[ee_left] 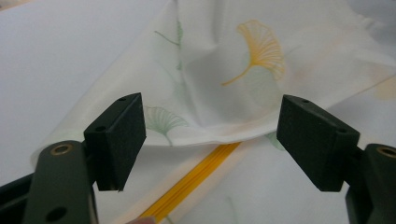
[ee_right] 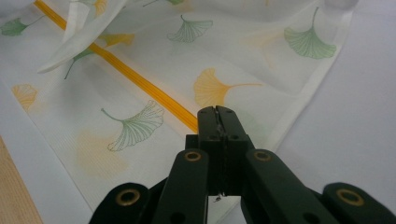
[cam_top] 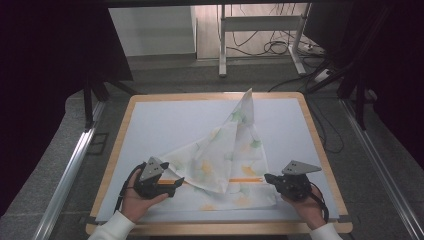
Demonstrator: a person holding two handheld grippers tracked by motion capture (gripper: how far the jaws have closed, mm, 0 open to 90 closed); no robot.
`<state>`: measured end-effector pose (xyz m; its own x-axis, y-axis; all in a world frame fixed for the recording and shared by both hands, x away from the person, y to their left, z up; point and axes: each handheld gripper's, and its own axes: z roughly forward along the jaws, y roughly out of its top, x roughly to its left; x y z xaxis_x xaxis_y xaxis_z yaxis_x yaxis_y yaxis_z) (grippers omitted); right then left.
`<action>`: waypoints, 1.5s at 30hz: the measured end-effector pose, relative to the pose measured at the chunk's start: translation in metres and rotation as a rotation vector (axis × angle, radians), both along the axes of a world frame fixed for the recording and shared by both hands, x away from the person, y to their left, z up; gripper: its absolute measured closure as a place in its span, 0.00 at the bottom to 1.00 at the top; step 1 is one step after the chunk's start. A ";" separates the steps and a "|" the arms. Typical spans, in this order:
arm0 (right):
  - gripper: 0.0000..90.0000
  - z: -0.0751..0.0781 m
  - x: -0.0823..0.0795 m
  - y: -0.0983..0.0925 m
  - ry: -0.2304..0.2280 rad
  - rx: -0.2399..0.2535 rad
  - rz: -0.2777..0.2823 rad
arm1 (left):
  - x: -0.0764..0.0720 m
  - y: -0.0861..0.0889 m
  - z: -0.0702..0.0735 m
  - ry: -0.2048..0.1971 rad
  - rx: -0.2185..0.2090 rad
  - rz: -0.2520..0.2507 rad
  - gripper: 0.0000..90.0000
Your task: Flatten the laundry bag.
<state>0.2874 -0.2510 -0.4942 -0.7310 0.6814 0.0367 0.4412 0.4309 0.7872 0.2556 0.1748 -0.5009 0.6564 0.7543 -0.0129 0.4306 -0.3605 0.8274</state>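
Cloth (cam_top: 225,160) half-folded on tabletop (cam_top: 165,120), between the tongs. Thin, limp, light; best pinched at corner or hem. Left tongs (ee_left: 210,140) gape, empty; right tongs (ee_right: 218,116) closed, apparently empty.

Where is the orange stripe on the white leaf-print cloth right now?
In the high view, the orange stripe runs across the cloth near the table's front edge, between the left gripper and the right gripper.

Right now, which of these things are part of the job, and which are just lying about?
In the job: patterned cloth, left gripper open beside it, right gripper shut over it.
Lying about: white mat, wooden table, cables on the floor.
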 end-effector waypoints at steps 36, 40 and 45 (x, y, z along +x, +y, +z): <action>0.95 -0.014 -0.001 0.017 0.076 -0.028 0.013 | -0.014 -0.129 -0.021 -0.050 0.135 -0.165 0.04; 0.94 -0.014 0.000 0.017 0.072 -0.029 0.011 | -0.009 -0.142 -0.028 -0.061 0.165 -0.107 0.08; 0.94 -0.013 -0.001 0.016 0.066 -0.028 0.011 | -0.006 -0.139 -0.026 -0.071 0.145 -0.068 0.24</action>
